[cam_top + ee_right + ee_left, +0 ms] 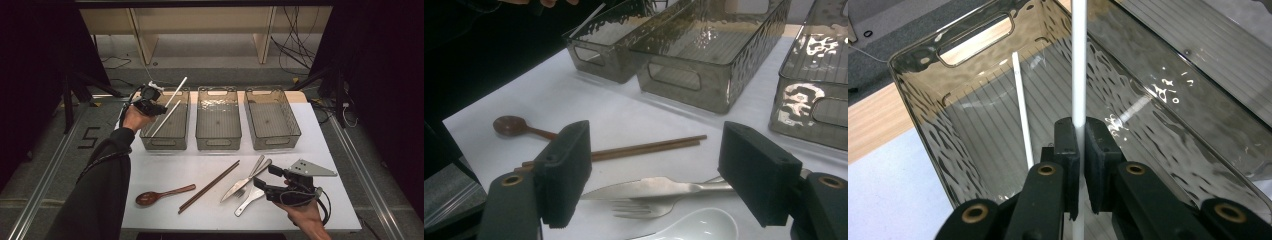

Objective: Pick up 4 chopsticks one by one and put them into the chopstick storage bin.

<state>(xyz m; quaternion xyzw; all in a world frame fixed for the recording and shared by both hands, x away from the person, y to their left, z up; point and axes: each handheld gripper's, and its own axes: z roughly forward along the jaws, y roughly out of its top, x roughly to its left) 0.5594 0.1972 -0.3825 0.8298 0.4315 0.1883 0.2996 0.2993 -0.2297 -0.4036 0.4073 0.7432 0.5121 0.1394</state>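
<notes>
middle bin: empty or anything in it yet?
Empty. The middle bin shows only its bare ribbed floor in the high view; both white chopsticks are at the left bin.

White table [165, 170]. Three clear bins [218, 120] in a row along the far edge. Near side, left to right: wooden spoon [162, 195], brown chopsticks [209, 186], knife [239, 186] crossing a fork [256, 170], and a white spoon [250, 201].

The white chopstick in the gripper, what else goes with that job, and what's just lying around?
Part of the job:
white chopstick, clamped in the left hand-held gripper
second white chopstick, lying in the bin
left bin

Just lying about:
wooden spoon
brown chopsticks
knife
fork
white soup spoon
</notes>
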